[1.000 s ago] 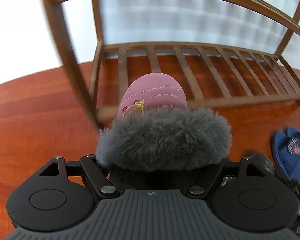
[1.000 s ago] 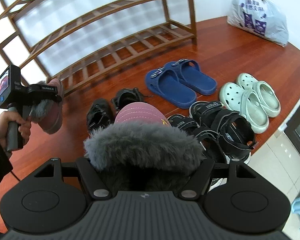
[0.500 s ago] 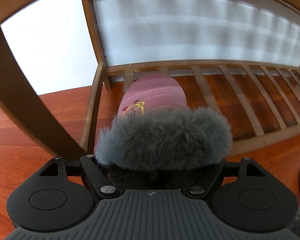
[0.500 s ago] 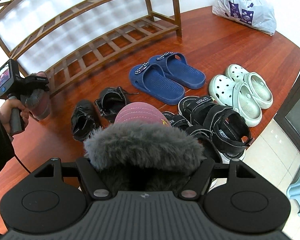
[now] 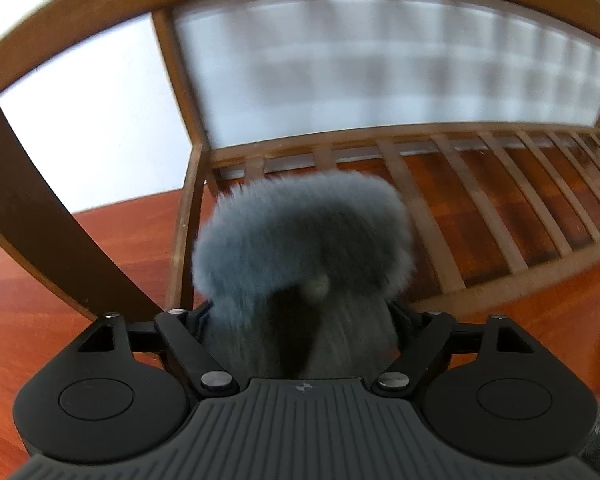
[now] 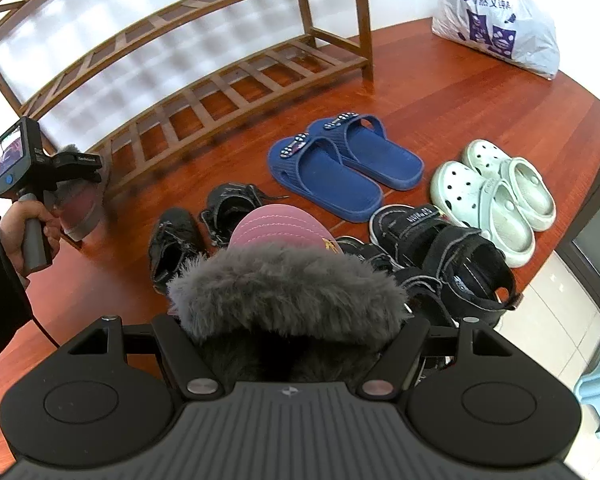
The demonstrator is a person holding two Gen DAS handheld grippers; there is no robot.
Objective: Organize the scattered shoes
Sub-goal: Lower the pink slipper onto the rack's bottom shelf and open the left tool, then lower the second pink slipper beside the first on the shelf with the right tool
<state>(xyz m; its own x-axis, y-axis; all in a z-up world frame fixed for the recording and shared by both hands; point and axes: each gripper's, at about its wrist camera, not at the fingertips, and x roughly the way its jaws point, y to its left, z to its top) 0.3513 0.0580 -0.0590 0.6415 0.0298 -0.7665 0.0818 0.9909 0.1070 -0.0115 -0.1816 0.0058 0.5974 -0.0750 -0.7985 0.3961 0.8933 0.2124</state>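
Slides (image 6: 342,172), clogs (image 6: 496,196) on red wooden floor (image 6: 440,92)

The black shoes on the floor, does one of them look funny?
Yes. The small black lace-up shoe nearer the wooden slatted shoe rack lies tipped over, laces trailing, while its mate points another way. The blue slides and mint clogs sit in neat pairs.

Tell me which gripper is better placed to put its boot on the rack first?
Left. The left gripper holds its boot right at the rack's bottom shelf. The right gripper holds its boot back over the loose shoes.
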